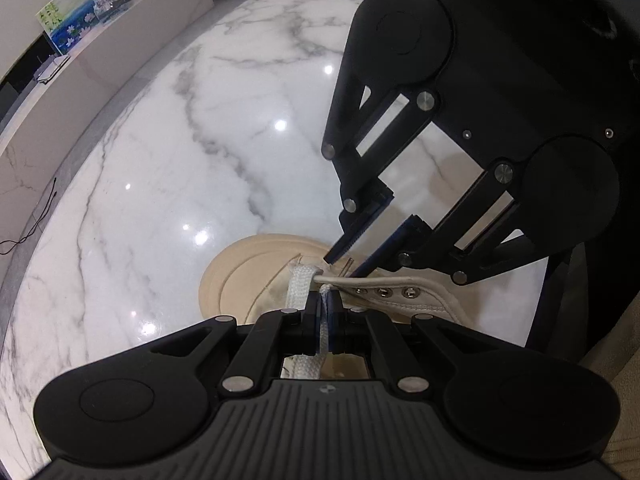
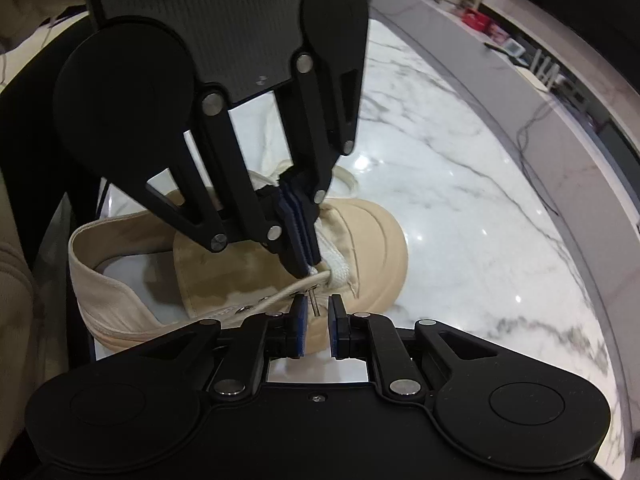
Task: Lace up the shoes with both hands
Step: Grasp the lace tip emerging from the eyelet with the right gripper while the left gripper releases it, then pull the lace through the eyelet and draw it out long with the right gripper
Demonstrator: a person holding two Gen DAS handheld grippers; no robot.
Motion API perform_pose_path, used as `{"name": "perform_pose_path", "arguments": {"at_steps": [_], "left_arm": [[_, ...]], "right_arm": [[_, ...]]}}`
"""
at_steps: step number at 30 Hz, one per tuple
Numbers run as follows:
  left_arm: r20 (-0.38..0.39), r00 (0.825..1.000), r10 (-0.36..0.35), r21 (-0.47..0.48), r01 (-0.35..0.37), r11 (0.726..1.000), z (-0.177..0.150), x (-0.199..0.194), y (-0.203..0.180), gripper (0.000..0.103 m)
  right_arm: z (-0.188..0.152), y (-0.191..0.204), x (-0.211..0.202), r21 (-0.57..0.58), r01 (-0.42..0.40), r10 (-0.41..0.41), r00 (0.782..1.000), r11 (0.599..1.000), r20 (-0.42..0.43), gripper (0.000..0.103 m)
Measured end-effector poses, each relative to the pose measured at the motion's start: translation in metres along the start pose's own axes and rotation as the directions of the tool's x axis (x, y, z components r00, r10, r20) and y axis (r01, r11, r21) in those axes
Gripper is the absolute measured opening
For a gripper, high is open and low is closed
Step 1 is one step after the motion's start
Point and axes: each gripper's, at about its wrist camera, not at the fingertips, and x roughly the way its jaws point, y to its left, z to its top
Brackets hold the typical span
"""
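A white marble worktop (image 1: 180, 152) with grey veining and bright lamp reflections carries a single beige canvas shoe (image 2: 248, 276). A pale ledge with small articles runs behind it. The shoe lies near the worktop edge closest to the person, toe pointing towards the open middle of the slab.

Left hand-held gripper (image 1: 325, 312): clenched on the flat white lace (image 1: 299, 292), just above the lowest eyelets at the toe end of the lacing. The lace is pinched between the blue pads and runs up through the jaws.

Right hand-held gripper (image 2: 318, 312): released, jaws standing slightly apart with nothing pressed between them. The thin lace tip (image 2: 315, 300) stands in the gap, clear of both pads, just beside the row of metal eyelets (image 1: 384, 291) on the right flap.

Risks noted:
- The tip is slender and unsupported. If the right jaws close off-centre, they are likely to knock it aside or catch only its edge, and it may slip out on the pull.
- Both grippers work very close together over the same eyelet; contact between the linkages seems possible.
- The shoe is not held down. A firm pull on the lace could drag or tip it on the polished slab, towards the near edge.
- Left grip sits close to the eyelet, leaving little slack.
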Motion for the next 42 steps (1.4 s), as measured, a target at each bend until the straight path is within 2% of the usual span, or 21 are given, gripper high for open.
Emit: {"name": "perform_pose_path", "arguments": {"at_steps": [3, 4, 9, 11, 12, 17, 21, 27, 32, 42], "left_arm": [[0.006, 1.000, -0.002, -0.008, 0.002, 1.000, -0.001, 0.000, 0.000, 0.002], [0.008, 1.000, -0.002, -0.011, 0.002, 1.000, -0.001, 0.000, 0.000, 0.002], [0.015, 1.000, -0.003, -0.020, 0.003, 1.000, -0.003, -0.001, 0.000, 0.003], [0.017, 1.000, 0.000, -0.022, 0.000, 1.000, -0.004, -0.004, 0.000, 0.009], [0.026, 1.000, 0.003, -0.025, -0.002, 1.000, -0.005, -0.008, -0.002, 0.016], [0.080, 0.997, 0.021, -0.061, -0.016, 0.998, -0.016, -0.032, -0.007, 0.023], [0.080, 0.996, 0.048, -0.103, -0.039, 0.994, -0.028, -0.044, -0.011, 0.023], [0.089, 0.995, 0.051, -0.175, -0.035, 0.984, -0.042, -0.047, -0.016, 0.023], [0.091, 0.994, 0.051, -0.227, -0.029, 0.974, -0.050, -0.043, -0.014, 0.022], [0.085, 0.993, 0.084, -0.250, -0.060, 0.966, -0.064, -0.043, -0.014, 0.020]], "right_arm": [[-0.002, -0.001, 0.004, 0.006, -0.015, 0.015, 1.000, 1.000, 0.010, 0.007], [-0.003, -0.002, 0.005, 0.015, -0.021, 0.021, 1.000, 1.000, 0.012, 0.002], [-0.004, -0.003, 0.005, 0.038, -0.023, 0.022, 0.999, 0.999, 0.024, 0.001], [-0.004, -0.004, 0.003, 0.050, -0.019, 0.018, 0.999, 0.999, 0.027, 0.001], [-0.004, -0.004, 0.002, 0.054, -0.014, 0.013, 1.000, 0.998, 0.025, 0.001], [0.001, -0.004, -0.003, 0.071, 0.028, -0.028, 1.000, 0.997, -0.006, 0.001], [-0.001, -0.004, -0.010, 0.098, 0.067, -0.063, 0.997, 0.993, -0.040, 0.001], [-0.014, -0.001, -0.033, 0.126, 0.138, -0.125, 0.986, 0.982, -0.109, 0.001], [-0.036, 0.005, -0.068, 0.169, 0.224, -0.193, 0.964, 0.960, -0.183, 0.001], [-0.088, 0.006, -0.136, 0.237, 0.414, -0.316, 0.878, 0.879, -0.360, 0.001]]}}
